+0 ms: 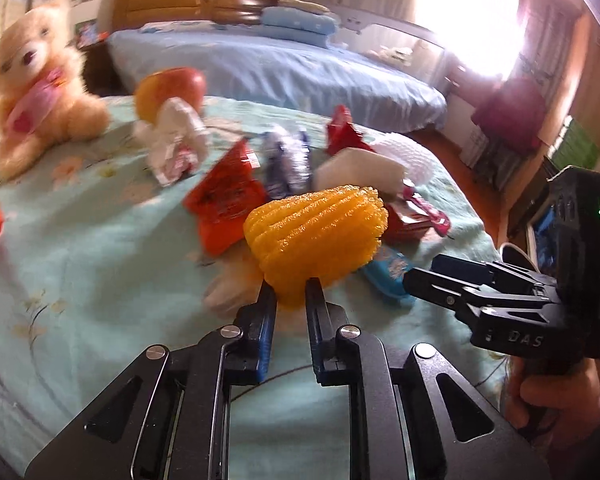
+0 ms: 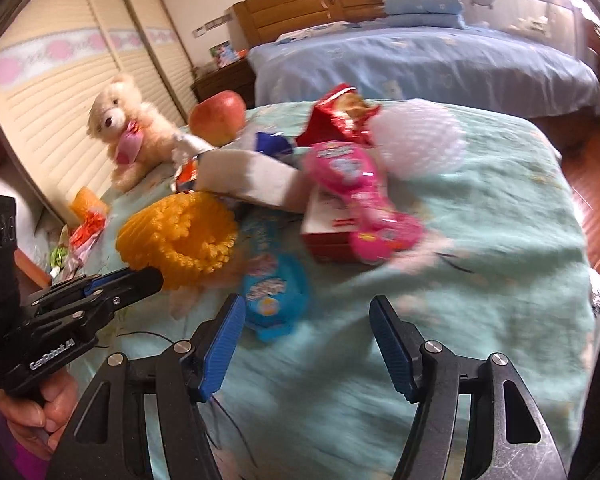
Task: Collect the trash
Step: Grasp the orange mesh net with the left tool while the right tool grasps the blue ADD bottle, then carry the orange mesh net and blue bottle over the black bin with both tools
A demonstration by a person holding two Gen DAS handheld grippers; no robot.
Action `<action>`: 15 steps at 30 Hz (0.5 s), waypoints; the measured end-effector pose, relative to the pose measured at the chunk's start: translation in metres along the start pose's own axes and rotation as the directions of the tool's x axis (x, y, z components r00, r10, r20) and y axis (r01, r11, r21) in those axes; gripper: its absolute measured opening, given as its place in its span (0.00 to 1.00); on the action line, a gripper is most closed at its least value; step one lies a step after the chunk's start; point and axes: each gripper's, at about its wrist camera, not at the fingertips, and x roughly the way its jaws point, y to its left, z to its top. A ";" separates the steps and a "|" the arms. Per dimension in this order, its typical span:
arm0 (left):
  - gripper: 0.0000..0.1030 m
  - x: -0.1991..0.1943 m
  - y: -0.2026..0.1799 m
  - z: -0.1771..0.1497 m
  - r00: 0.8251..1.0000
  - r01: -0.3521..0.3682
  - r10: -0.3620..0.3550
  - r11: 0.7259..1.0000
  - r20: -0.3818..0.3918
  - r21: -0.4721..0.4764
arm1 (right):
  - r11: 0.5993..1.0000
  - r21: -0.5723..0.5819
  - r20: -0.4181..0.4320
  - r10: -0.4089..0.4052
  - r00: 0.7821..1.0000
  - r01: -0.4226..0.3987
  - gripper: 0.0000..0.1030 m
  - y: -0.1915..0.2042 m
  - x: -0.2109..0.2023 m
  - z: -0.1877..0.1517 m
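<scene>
The left gripper (image 1: 291,292) is pinching the near edge of the orange foam fruit net (image 1: 316,236), angling down over the pale green bedspread (image 1: 100,240). The right gripper (image 2: 306,312) is tilting down with jaws spread, nothing between them, the blue snack packet (image 2: 274,292) just beyond. A hand (image 2: 40,408) is gripping the left handle. Wrappers are lying farther off.

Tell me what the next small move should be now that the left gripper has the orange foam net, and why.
Probably lift the left gripper a little, straight up. Its jaws are shut on the lower edge of the orange foam net, which sits among wrappers on the bedspread, so raising it first should clear the pile. The right gripper is open above the blue packet.
</scene>
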 end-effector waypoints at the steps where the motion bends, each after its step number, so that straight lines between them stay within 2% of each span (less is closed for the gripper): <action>1: 0.14 -0.003 0.003 -0.002 1.000 -0.006 0.006 1.000 0.003 -0.008 | 1.000 -0.014 -0.004 -0.002 1.000 0.002 0.64 0.005 0.005 0.001; 4: 0.13 -0.008 0.006 -0.006 1.000 -0.020 0.020 1.000 0.006 -0.011 | 0.998 -0.058 -0.022 -0.029 0.999 0.028 0.63 0.018 0.019 0.003; 5: 0.13 -0.009 0.006 -0.008 1.000 -0.021 0.021 1.000 0.006 -0.011 | 0.997 -0.072 -0.020 -0.043 0.999 0.041 0.57 0.021 0.020 0.003; 6: 0.13 -0.011 0.006 -0.009 1.000 -0.020 0.020 1.000 0.008 -0.012 | 0.995 -0.086 -0.019 -0.054 0.998 0.052 0.46 0.024 0.020 0.004; 15: 0.13 -0.022 -0.009 -0.016 1.000 0.014 -0.014 1.000 0.016 0.011 | 0.996 -0.068 0.011 -0.052 0.999 0.053 0.45 0.022 -0.013 -0.017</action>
